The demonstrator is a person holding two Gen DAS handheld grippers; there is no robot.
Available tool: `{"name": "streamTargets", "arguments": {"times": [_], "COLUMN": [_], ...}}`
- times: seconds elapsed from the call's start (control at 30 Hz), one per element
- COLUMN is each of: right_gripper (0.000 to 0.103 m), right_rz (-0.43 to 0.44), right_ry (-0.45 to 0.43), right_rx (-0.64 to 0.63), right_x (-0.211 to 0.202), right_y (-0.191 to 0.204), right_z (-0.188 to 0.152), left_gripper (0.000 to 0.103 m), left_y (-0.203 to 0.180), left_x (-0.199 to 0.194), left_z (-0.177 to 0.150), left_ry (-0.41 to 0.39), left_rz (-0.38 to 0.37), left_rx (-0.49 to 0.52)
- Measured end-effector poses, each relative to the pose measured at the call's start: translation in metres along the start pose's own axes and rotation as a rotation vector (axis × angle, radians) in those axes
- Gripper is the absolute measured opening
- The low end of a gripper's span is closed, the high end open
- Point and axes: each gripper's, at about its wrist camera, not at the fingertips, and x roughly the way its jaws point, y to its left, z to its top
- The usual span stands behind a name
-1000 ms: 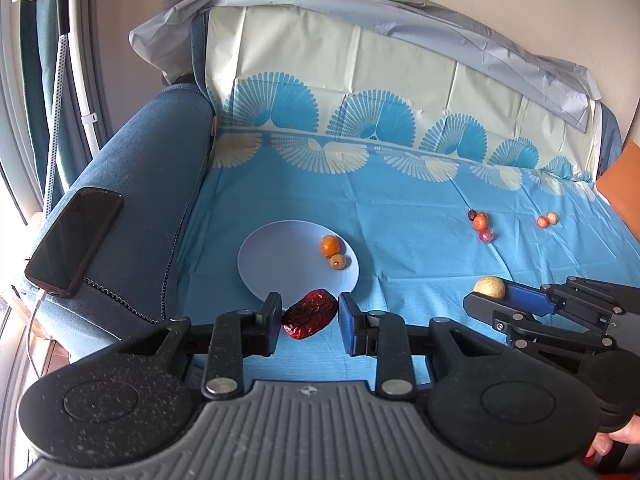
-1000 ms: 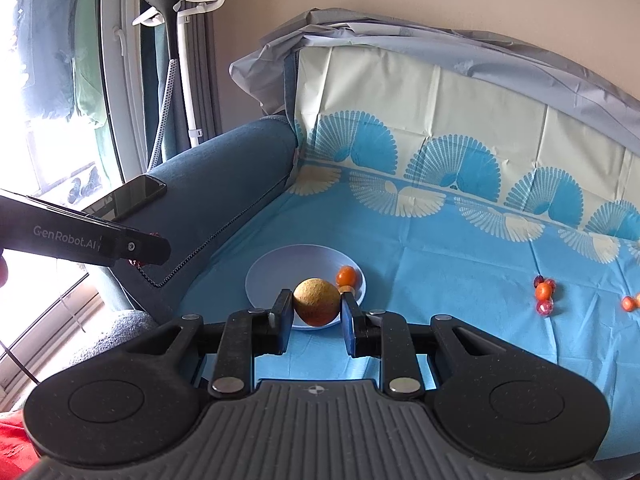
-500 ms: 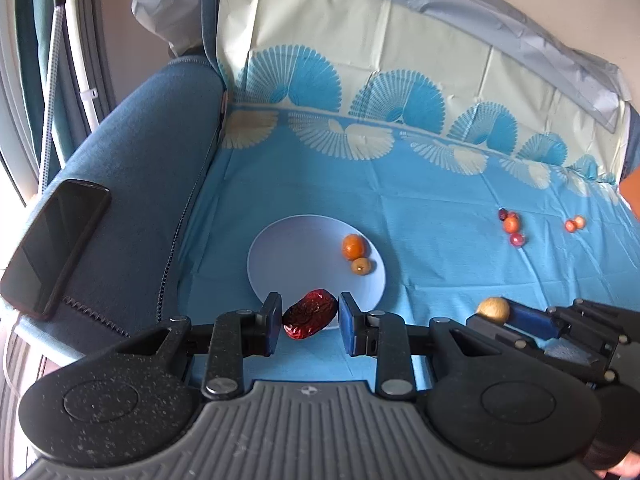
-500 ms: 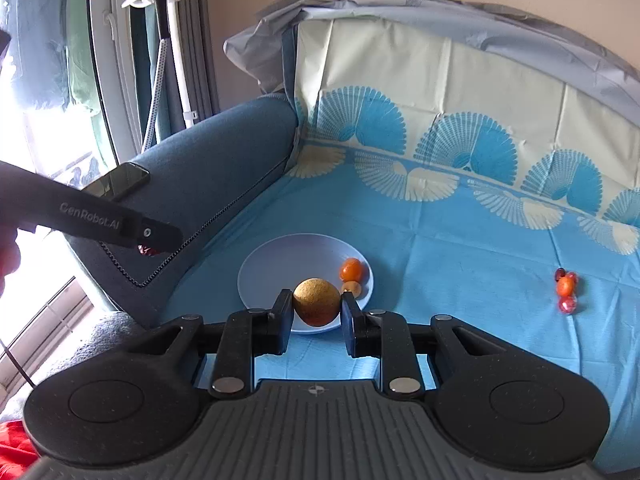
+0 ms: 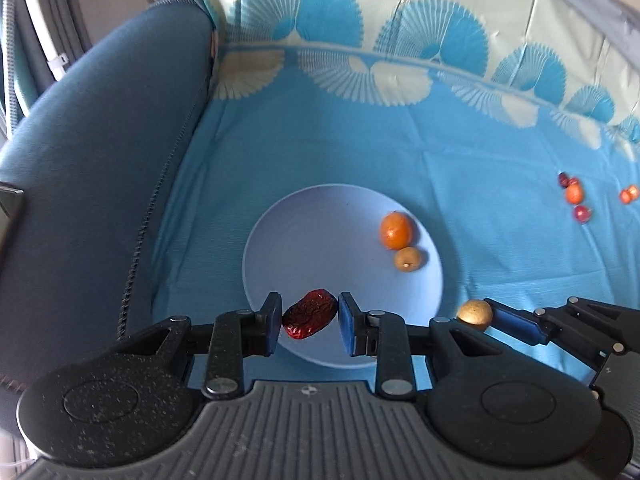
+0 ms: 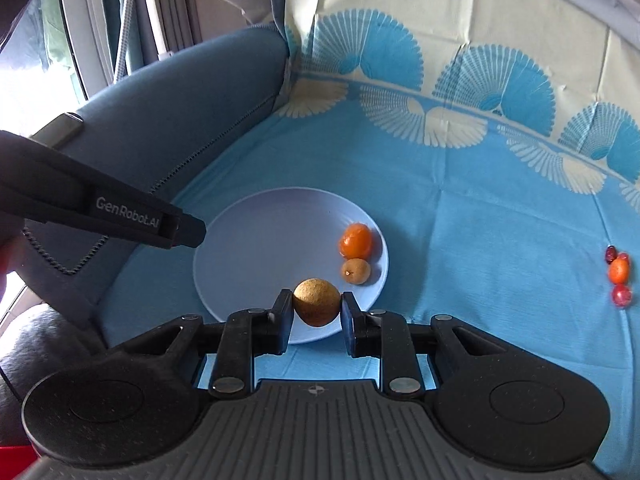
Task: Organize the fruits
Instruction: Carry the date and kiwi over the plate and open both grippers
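Note:
A pale blue plate [image 5: 320,240] lies on the blue cloth and holds an orange kumquat [image 5: 395,231] and a small tan fruit [image 5: 408,259]. My left gripper [image 5: 309,321] is shut on a wrinkled dark red date [image 5: 309,313] just above the plate's near rim. My right gripper [image 6: 316,312] is shut on a round tan longan [image 6: 316,301] over the plate's [image 6: 256,248] near rim; it also shows in the left wrist view [image 5: 475,312]. The kumquat [image 6: 355,239] and small fruit [image 6: 355,271] lie beyond it.
Several small red and orange fruits [image 5: 576,196] lie loose on the cloth at the right, also in the right wrist view [image 6: 619,276]. The blue sofa armrest [image 5: 92,152] rises at the left, with a phone's corner [image 5: 10,204]. The backrest stands behind.
Both grippers have moved forward and down toward the plate, each still holding its fruit. The plate now looms larger and sits right under the fingertips.

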Motion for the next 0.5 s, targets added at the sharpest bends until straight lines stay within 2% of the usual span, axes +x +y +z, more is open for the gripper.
{"name": "streamTargets", "arguments": {"times": [0.4,0.43,0.47,0.5], "right_gripper": [0.027,0.027,0.032,0.046], "right_rz": [-0.013,-0.012,-0.006,-0.006], "right_ry": [0.09,0.091,0.089,0.085], "right_rx": [-0.068,-0.078,-0.086,-0.092], "right_x": [0.065,0.068,0.07,0.071], "right_y": [-0.005,-0.004,-0.004,-0.004], "right_z": [-0.002,-0.001,0.0,0.003], "left_gripper": [0.035,0.052,0.082,0.096], "left_y": [0.002,0.002,0.003,0.003], "left_x": [0.07,0.072,0.073,0.07], "left_z": [0.015,0.016,0.018,0.02], "left_ry": [0.091,0.099,0.1,0.089], "left_rz": [0.025,0.02,0.02,0.034], "left_rx": [0.033,0.039,0.036,0.023]}}
